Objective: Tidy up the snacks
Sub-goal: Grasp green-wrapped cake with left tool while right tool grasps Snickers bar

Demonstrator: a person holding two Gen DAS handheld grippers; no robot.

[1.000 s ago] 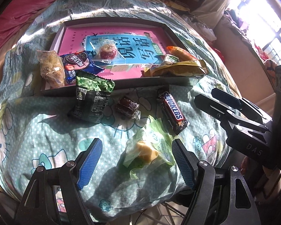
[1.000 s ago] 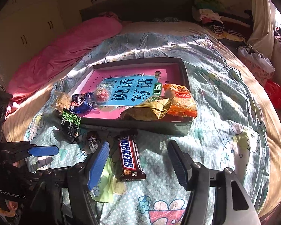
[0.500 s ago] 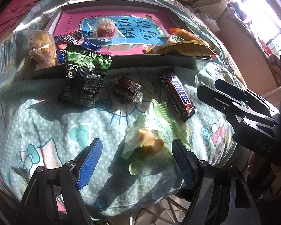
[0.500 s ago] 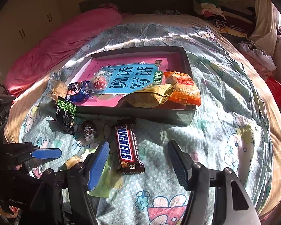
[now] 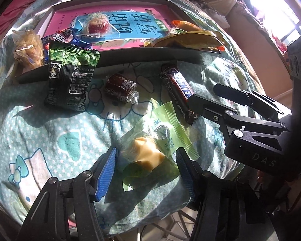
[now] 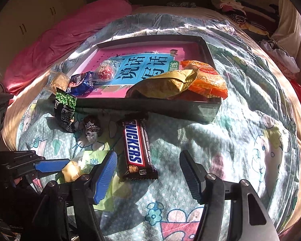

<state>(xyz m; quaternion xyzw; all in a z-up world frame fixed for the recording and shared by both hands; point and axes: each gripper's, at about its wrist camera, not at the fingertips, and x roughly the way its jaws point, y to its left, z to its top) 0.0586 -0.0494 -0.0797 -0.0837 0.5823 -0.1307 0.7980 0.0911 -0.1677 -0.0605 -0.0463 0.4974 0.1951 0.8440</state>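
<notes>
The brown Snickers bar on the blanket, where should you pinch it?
Pinch the brown Snickers bar across its narrow middle, coming from above. It lies flat and long on the soft blanket, so the right gripper can close on its long sides.

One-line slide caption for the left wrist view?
Left gripper closing around a green-wrapped pastry on the bedspread, with a Snickers bar and the snack tray beyond.

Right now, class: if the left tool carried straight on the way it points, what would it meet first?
Most likely the light green snack packet, lying on the bedspread between the left tool's closing jaws; the pads look just clear of it, though depth is uncertain.
</notes>
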